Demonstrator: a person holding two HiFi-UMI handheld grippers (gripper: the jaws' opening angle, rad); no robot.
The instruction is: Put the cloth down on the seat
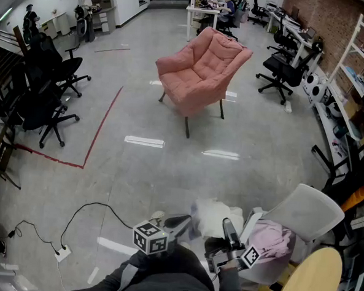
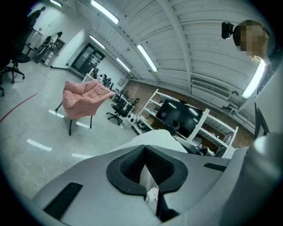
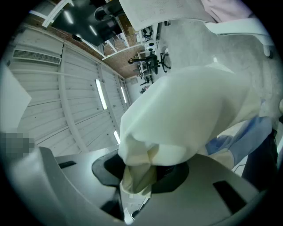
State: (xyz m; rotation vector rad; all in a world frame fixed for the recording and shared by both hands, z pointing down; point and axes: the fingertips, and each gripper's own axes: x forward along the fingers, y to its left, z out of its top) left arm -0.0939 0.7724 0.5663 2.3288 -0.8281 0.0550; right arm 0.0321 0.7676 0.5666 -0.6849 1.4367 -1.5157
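Observation:
A pink padded armchair (image 1: 202, 69) stands on the grey floor well ahead, its seat bare; it also shows in the left gripper view as the armchair (image 2: 82, 99). Low in the head view, a white cloth (image 1: 213, 215) hangs bunched between both grippers. My left gripper (image 1: 183, 222) is shut on a thin edge of the cloth (image 2: 147, 176), with more of it bulging past the jaws. My right gripper (image 1: 227, 228) is shut on a thick fold of the cloth (image 3: 185, 114), which fills most of its view.
Black office chairs (image 1: 44, 87) stand at the left beside a red tape line (image 1: 103, 125). A cable and plug strip (image 1: 62, 251) lie on the floor. At the right are a white chair holding pink cloth (image 1: 271, 239), a round wooden top (image 1: 315, 282) and shelving (image 1: 352, 78).

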